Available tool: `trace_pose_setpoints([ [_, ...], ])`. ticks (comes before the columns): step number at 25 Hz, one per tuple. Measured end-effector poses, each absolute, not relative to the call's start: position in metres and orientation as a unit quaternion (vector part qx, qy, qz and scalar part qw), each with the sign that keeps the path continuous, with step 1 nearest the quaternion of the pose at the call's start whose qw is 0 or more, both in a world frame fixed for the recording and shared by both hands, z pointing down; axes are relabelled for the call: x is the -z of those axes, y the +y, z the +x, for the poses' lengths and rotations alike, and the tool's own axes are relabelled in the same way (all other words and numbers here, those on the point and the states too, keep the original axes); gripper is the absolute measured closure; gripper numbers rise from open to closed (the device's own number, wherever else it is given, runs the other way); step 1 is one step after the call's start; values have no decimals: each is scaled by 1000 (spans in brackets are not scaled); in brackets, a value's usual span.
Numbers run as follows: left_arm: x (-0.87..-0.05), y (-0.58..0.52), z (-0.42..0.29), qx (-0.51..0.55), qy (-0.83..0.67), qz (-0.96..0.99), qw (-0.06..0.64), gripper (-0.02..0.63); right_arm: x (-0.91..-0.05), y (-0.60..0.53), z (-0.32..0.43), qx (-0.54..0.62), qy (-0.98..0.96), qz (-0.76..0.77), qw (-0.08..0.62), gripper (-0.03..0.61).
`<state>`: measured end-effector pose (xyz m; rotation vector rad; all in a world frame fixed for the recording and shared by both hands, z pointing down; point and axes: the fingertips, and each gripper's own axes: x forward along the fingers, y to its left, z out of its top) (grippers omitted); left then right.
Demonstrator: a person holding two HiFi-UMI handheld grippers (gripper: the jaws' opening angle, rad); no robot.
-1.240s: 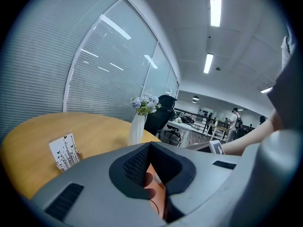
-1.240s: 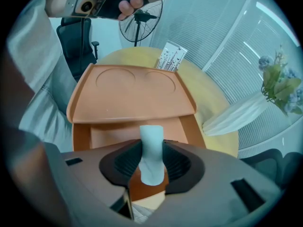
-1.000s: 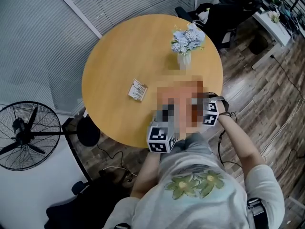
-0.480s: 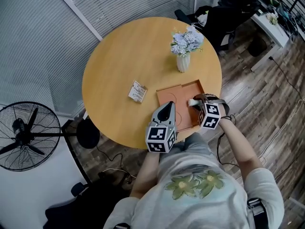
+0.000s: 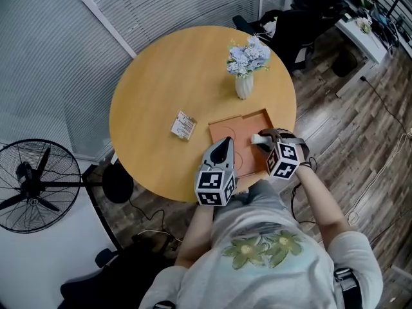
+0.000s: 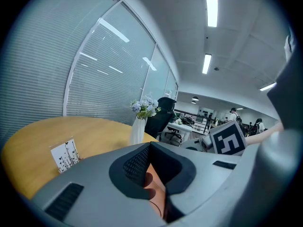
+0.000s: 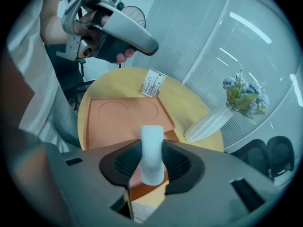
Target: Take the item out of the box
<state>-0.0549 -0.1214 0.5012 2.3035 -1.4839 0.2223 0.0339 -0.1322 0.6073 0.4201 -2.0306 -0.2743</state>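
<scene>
Item point(image 7: 151, 143), white, clenched in right hand-held gripper point(image 7: 151, 162) over box point(image 7: 123, 117); left hand-held gripper point(image 6: 150, 148) closed, empty.

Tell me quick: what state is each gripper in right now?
Left gripper: closed, holding nothing.
Right gripper: closed on the white item.

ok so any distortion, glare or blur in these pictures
Head view: evenly lit and sharp, no glare on the table. Left gripper view: heavy fisheye, black corners, ceiling lights reflected as streaks on the glass wall. Right gripper view: same fisheye, the white item between the jaws clear.
</scene>
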Motion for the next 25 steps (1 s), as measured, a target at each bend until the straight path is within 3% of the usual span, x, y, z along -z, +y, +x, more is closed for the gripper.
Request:
trace_pose_setpoints([
  [25,-498,-120,-40,-77,-521,826,200,611,-555,-117,40,88,-869,270,405,434],
])
